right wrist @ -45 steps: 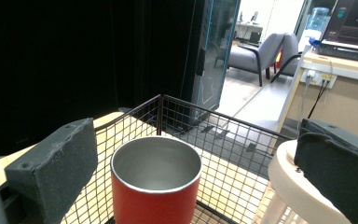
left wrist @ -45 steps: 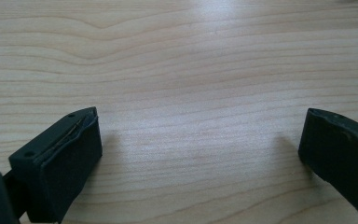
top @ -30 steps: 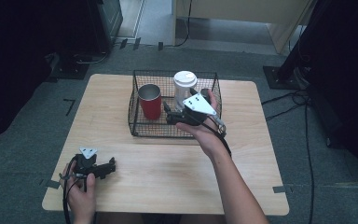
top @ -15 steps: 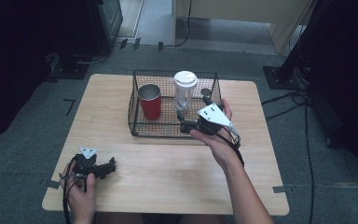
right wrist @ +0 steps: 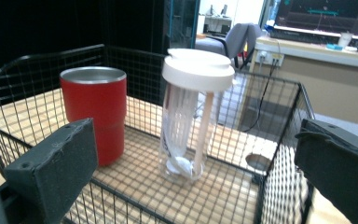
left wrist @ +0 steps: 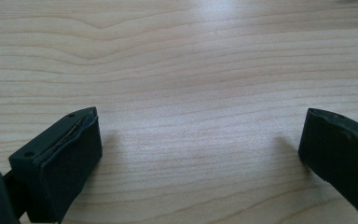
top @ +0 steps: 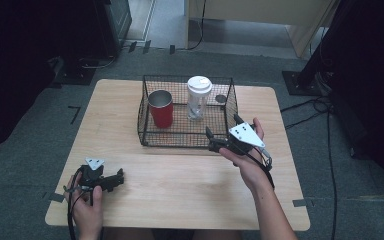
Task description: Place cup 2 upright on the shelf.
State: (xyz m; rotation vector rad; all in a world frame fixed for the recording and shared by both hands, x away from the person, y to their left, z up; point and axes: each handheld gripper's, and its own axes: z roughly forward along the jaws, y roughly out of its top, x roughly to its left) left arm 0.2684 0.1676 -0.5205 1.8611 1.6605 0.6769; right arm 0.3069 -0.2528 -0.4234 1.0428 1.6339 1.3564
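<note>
A black wire basket (top: 145, 107) stands at the middle back of the wooden table (top: 180, 185). Inside it are a red metal cup (top: 161, 107) and, to its right, a clear bottle with a white lid (top: 199, 97), both upright. My right gripper (top: 223, 130) hovers open at the basket's front right corner, holding nothing. In the right gripper view its jaws stand wide apart, framing the red cup (right wrist: 95, 116) and the bottle (right wrist: 191, 112) behind the basket wire (right wrist: 279, 154). My left gripper (top: 114, 179) rests open near the front left; its jaws (left wrist: 200, 135) span bare wood (left wrist: 177, 56).
A small grey round disc (right wrist: 258, 161) lies on the basket floor at its right end, also seen from above (top: 221, 99). Dark equipment and cables stand on the floor around the table. A desk with a monitor is far behind.
My right gripper has drawn back from above the basket toward the person, ending outside its front right corner. The left gripper has not moved.
</note>
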